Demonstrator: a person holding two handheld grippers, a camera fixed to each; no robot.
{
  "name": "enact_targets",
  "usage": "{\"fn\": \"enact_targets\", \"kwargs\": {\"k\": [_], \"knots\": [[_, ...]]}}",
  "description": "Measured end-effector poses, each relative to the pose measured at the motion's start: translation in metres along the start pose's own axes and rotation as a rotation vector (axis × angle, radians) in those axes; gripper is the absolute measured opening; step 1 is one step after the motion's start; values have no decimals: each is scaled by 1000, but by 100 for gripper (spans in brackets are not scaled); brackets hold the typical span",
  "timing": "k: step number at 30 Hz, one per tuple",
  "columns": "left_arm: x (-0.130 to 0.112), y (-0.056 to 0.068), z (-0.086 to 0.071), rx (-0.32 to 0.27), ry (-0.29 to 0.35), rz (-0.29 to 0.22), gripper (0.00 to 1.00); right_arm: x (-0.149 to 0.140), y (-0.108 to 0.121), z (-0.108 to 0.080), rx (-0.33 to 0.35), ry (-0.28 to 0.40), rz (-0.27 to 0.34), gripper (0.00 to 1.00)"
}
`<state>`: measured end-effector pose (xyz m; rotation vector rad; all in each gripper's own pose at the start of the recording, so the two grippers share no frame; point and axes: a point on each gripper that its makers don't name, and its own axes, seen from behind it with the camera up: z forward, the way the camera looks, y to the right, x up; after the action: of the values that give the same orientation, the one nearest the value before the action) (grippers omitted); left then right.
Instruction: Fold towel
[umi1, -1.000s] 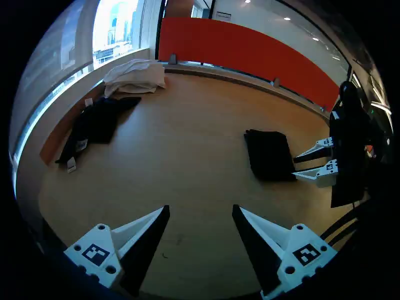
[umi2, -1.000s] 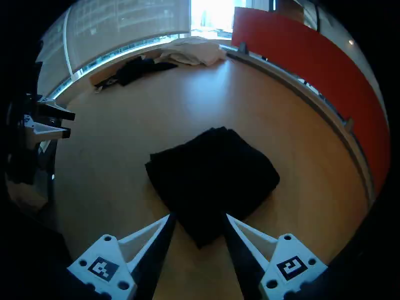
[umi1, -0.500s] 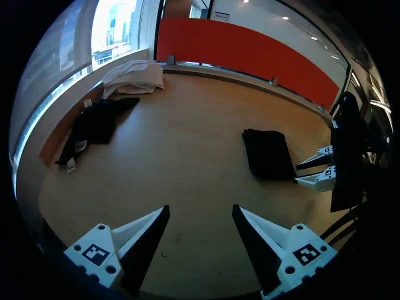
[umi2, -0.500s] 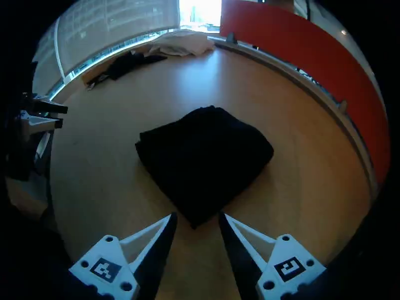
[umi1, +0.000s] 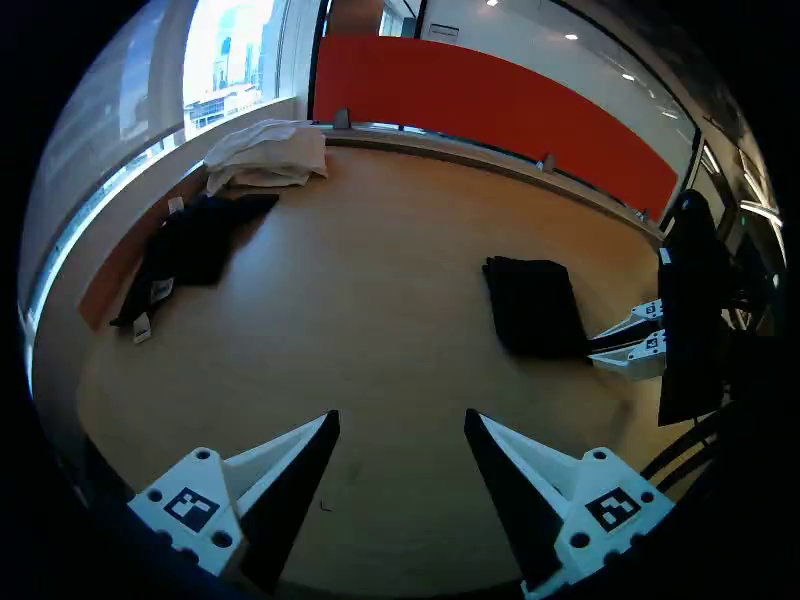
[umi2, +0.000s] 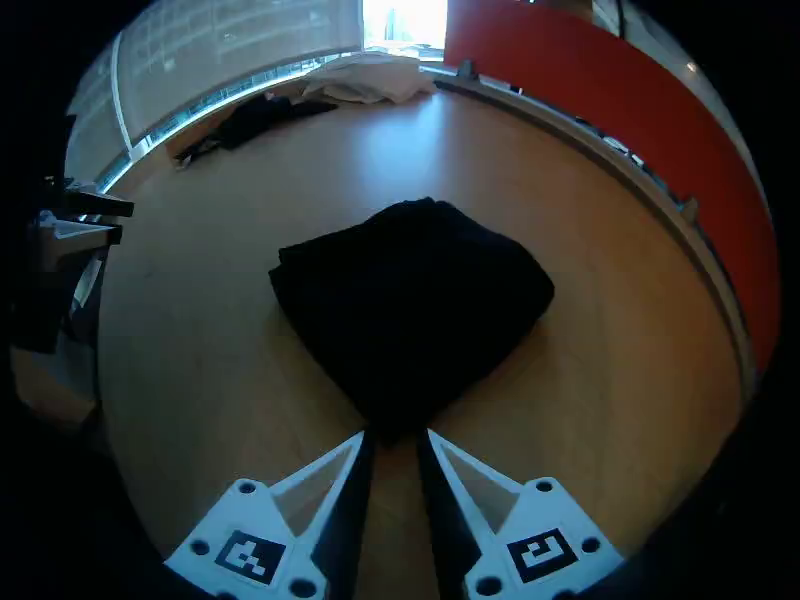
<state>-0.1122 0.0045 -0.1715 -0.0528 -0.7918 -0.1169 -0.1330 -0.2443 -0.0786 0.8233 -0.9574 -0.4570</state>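
Towel (umi2: 415, 300): black, already folded thick, lying on the bench (umi2: 190, 340) dead ahead of the right tongs (umi2: 393, 435), near corner pointing straight at them.
Right tongs: narrow gap, tips flanking that corner; a real pinch? Cannot tell.
Left tongs (umi1: 400, 415): wide, empty, over bare wood, towel well off to their right.
Nearer hand: right, easily.

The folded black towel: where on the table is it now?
In the right gripper view, the folded black towel lies on the wooden table, its near corner at the fingertips of the right gripper.
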Motion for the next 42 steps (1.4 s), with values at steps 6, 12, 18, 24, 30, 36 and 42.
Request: {"fn": "enact_targets", "kwargs": {"k": [6, 12, 18, 24, 30, 36, 42], "knots": [[0, 0, 0, 1, 0, 0, 93, -1, -1, 2, 7, -6, -11, 13], [0, 0, 1, 0, -2, 2, 93, 4, 2, -1, -8, 10, -30, 5], [4, 0, 1, -4, 3, 6, 93, 26, 10, -16, -33, 58, -34, 5], [15, 1, 0, -10, 17, 17, 93, 65, 23, -42, -66, 121, -50, 5], [28, 5, -2, -20, 39, 30, 93, 105, 34, -70, -97, 180, -59, 5], [42, 10, -5, -32, 60, 34, 93, 138, 43, -99, -115, 246, -53, 5], [55, 12, -7, -40, 81, 53, 93, 158, 52, -120, -130, 288, -43, 5]]}}
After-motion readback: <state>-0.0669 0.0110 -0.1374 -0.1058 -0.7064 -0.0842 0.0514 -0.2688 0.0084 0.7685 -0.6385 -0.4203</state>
